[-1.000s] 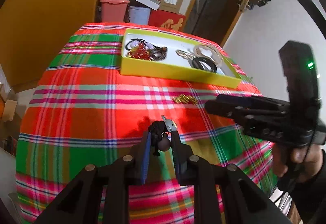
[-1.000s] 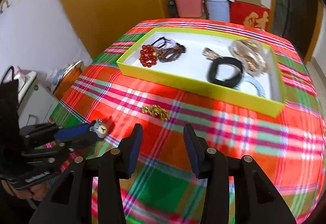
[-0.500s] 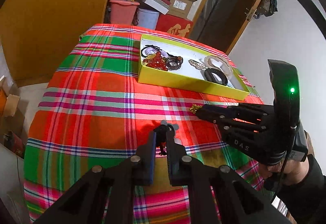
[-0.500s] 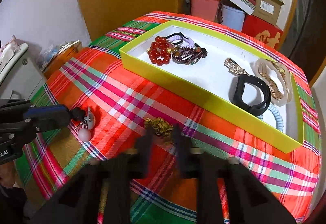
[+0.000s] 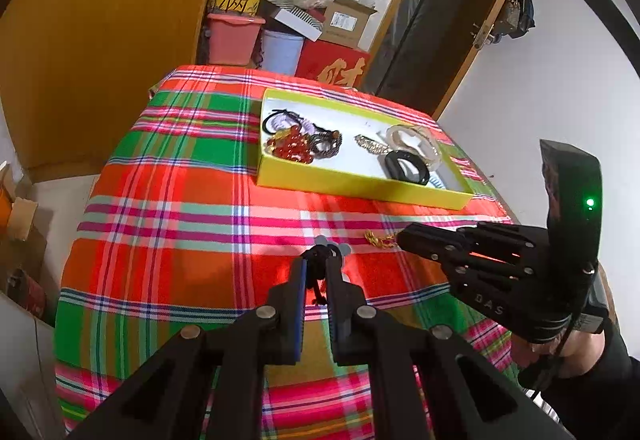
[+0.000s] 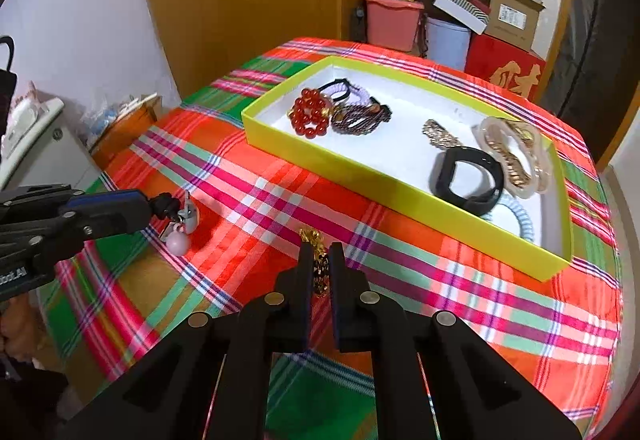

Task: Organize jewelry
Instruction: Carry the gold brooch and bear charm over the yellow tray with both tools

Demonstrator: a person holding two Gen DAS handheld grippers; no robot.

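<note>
Plaid red-and-green cloth (image 6: 256, 200) covers the table, with the shallow yellow tray (image 6: 400, 196) at the right-wrist view's upper right holding sorted bracelets. Both loose pieces lay outside it, so each claw has just closed on one: the right gripper (image 6: 320, 264) clenches the small gold chain (image 6: 316, 240) at lower centre, and the left gripper (image 5: 316, 268) pinches the black-corded pink-bead charm (image 6: 178, 236) at left, probably for carrying trayward.

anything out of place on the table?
Two pieces sit on the plaid cloth, outside the yellow tray: a gold chain in the right gripper and a pendant charm in the left gripper.
</note>
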